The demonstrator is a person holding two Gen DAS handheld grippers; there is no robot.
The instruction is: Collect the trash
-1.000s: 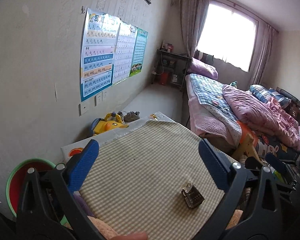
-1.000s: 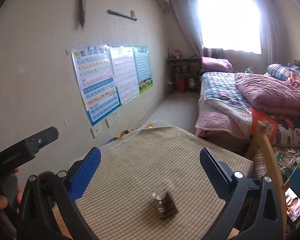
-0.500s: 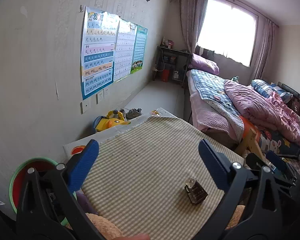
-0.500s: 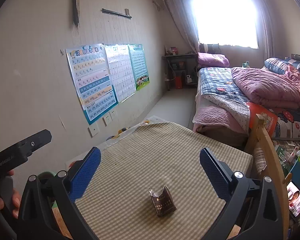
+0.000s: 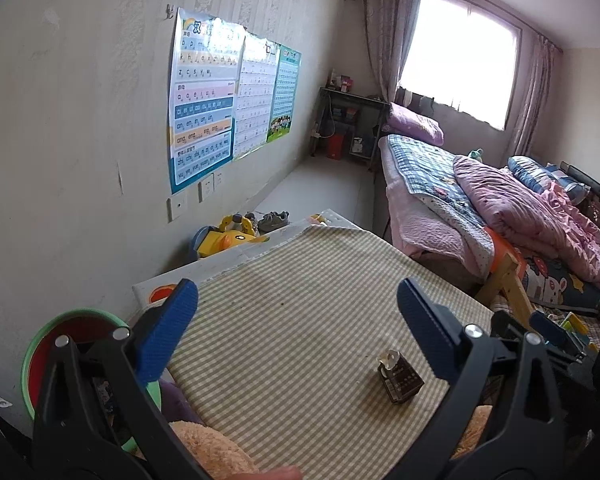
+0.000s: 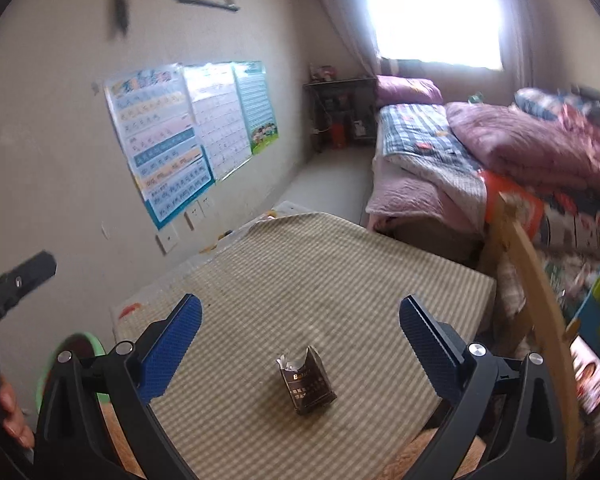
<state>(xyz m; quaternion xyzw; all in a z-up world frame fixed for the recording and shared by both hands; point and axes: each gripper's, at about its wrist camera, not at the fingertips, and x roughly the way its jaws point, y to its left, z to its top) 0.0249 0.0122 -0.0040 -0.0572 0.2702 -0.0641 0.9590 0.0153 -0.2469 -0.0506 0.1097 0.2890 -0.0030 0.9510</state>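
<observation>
The right gripper [image 6: 300, 332] has its blue-padded fingers [image 6: 170, 346] spread wide apart and holds nothing; both stand above the checked surface [image 6: 340, 280]. A torn, dark brown cigarette pack [image 6: 307, 381] lies on that surface between the two fingers, slightly toward 6 o'clock of their midpoint, touching neither. The left gripper [image 5: 298, 316] likewise has its fingers [image 5: 166, 328] wide apart and empty over the same surface [image 5: 300, 300]. In the left wrist view the cigarette pack [image 5: 399, 376] lies at about 5 o'clock, just beside the right-hand finger and clear of it. A green-rimmed basin with a red interior [image 5: 66, 336] sits off the surface edge at 8 o'clock, near the wall. A yellow toy [image 5: 226, 238] rests on the floor at 11 o'clock, beyond the far surface edge. Learning charts [image 5: 220, 96] hang on the wall at 11 o'clock. A bed with pink bedding [image 5: 500, 208] occupies the 2 o'clock region, below a bright window [image 5: 460, 68]. In the right wrist view a hand [image 6: 8, 408] grips the other tool at 8 o'clock; this view is somewhat blurred.
</observation>
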